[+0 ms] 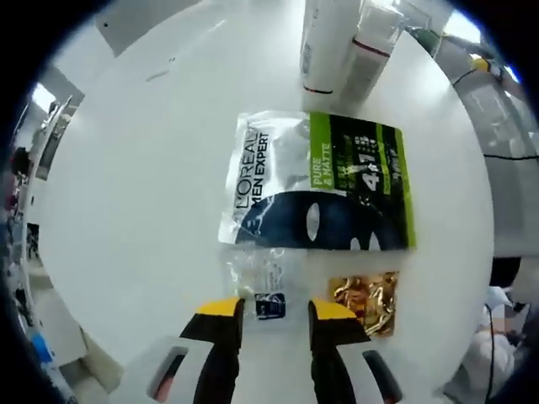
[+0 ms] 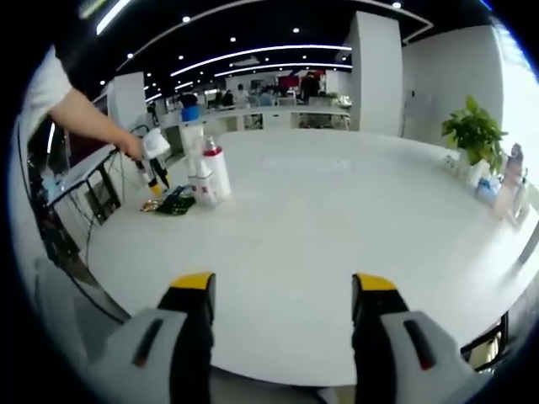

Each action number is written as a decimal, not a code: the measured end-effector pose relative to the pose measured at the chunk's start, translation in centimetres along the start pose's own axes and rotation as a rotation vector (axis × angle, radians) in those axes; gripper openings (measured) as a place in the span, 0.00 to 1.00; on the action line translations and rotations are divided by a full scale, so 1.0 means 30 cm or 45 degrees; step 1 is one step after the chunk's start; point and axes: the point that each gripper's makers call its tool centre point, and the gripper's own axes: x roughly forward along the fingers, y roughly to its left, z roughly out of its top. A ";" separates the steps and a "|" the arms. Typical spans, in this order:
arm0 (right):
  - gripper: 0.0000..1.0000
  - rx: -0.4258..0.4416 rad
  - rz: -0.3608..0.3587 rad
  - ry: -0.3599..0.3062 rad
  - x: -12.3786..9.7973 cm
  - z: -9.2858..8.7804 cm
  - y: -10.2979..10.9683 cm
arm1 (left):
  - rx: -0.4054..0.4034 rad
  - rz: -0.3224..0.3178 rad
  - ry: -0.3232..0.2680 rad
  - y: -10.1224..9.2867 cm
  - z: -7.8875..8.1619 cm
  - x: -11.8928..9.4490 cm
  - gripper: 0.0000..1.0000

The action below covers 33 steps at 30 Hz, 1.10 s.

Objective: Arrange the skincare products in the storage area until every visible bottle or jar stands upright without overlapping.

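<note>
In the left gripper view, the left claw (image 1: 274,313) hangs open and empty just above a small clear sachet (image 1: 263,282) lying flat on the white desk (image 1: 143,210). Beyond lie a L'Oréal mask packet (image 1: 320,181) and a gold sachet (image 1: 364,301) (all flat); two bottles (image 1: 341,42) stand upright at the far edge.

In the right gripper view, the right claw (image 2: 282,290) is wide open, holding nothing, well apart from the distant bottles (image 2: 206,172). Judging by this, the sachet pickup is in hand; next, lower and close.

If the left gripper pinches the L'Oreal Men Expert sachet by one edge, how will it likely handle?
The L'Oreal sachet lies flat on the white table and looks thin, so it probably droops when lifted. Its glossy, slightly crinkled foil may slip between the jaws. It seems light and cannot roll.
</note>
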 end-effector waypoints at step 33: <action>0.67 -0.018 0.019 -0.033 -0.005 0.013 0.011 | 0.033 0.092 0.105 0.059 -0.010 -0.028 0.40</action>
